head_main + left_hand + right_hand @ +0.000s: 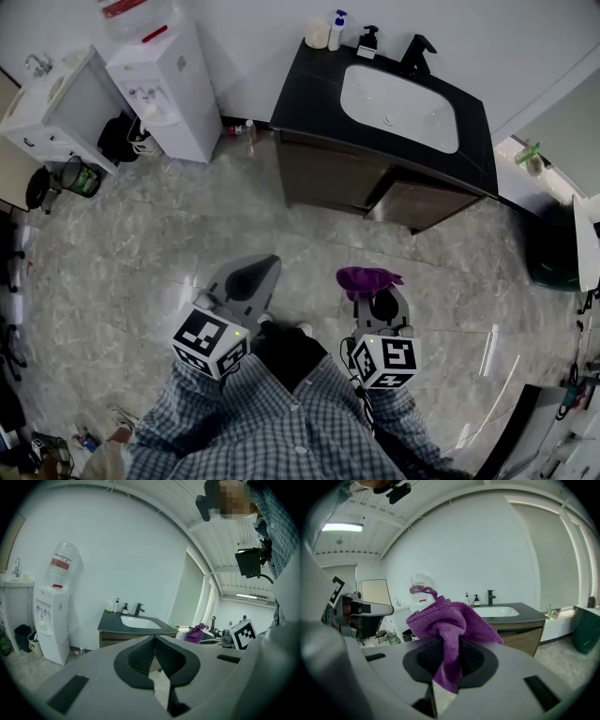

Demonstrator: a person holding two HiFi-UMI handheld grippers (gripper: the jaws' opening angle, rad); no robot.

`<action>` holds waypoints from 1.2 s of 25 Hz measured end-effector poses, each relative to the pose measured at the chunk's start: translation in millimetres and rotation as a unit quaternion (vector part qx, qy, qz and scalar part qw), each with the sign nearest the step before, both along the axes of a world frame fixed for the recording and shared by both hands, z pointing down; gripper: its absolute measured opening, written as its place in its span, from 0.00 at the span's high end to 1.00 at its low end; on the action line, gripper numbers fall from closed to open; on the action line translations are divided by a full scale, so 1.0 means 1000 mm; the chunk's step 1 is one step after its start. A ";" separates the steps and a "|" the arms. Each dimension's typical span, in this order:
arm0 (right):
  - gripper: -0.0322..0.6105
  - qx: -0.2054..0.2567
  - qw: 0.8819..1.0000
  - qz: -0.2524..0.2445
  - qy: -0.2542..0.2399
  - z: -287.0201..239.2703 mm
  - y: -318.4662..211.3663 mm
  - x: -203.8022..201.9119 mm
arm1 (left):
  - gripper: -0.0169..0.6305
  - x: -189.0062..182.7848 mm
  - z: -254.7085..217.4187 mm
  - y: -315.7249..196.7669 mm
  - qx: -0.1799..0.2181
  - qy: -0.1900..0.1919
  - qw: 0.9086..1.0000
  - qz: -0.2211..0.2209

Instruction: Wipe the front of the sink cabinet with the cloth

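The dark wooden sink cabinet stands against the far wall, with a black top and a white basin. It also shows in the left gripper view as the cabinet and in the right gripper view as the cabinet. My right gripper is shut on a purple cloth, which bunches up above the jaws as the cloth. My left gripper is shut with nothing in it, and it shows as the left gripper. Both grippers are well short of the cabinet, over the floor.
A white water dispenser stands left of the cabinet, with a white side unit further left. Soap bottles and a black tap sit on the counter. A dark green bin stands at the right.
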State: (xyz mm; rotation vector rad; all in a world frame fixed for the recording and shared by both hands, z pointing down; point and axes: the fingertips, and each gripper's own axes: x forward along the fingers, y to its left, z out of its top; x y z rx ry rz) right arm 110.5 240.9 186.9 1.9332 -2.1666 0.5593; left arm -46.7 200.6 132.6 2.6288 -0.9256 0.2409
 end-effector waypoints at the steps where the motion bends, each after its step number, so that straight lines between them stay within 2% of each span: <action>1: 0.84 0.001 1.000 0.002 -0.001 0.000 -0.001 -0.002 | 0.96 -0.001 0.000 -0.001 0.000 0.001 1.000 0.003; 8: 0.84 0.009 1.000 0.002 0.004 -0.009 -0.010 -0.015 | 0.96 -0.005 -0.001 -0.006 0.001 0.008 1.000 0.018; 18: 0.84 0.011 1.000 0.019 0.009 -0.014 -0.015 -0.012 | 0.96 0.000 -0.001 -0.012 0.003 0.013 0.999 0.036; 30: 0.84 0.009 1.000 0.022 0.017 -0.014 -0.017 -0.012 | 0.96 -0.002 -0.001 -0.014 0.004 0.017 0.999 0.033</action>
